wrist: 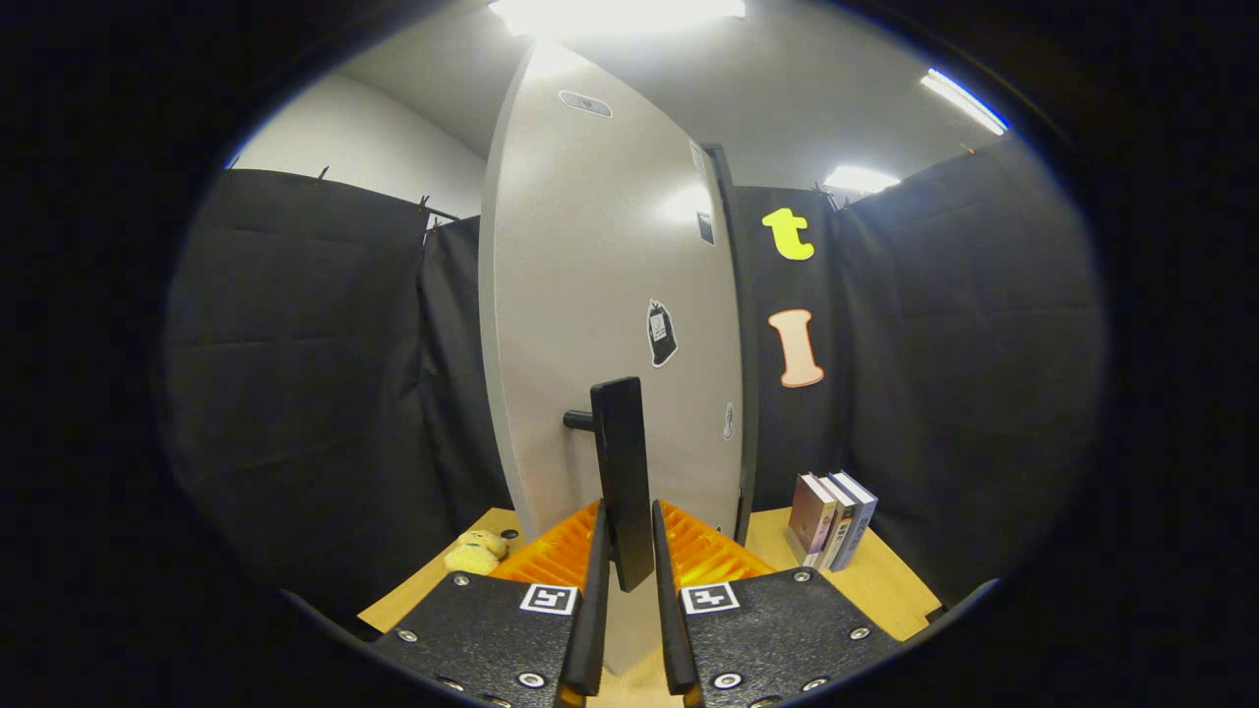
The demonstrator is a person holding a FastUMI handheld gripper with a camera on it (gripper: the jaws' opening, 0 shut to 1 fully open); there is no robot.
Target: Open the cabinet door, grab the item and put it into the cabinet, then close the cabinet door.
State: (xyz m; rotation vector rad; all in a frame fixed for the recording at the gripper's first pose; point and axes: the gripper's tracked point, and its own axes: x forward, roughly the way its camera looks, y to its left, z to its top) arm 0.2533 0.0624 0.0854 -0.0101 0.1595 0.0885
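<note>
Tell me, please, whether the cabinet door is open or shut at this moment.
Cannot tell for certain. The cabinet door faces the camera, its black handle between the gripper fingers, which look closed on it.

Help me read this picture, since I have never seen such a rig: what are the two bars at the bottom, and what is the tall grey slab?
The camera rides on a hand-held gripper and looks forward along its two fingers, the bars you see. The grey slab is a cabinet door. Its dark handle stands between the fingers, which look closed on it. On the wooden table beyond, a few books stand to one side of the door and a small yellow plush toy lies on the other. Black cloth walls the booth.
</note>
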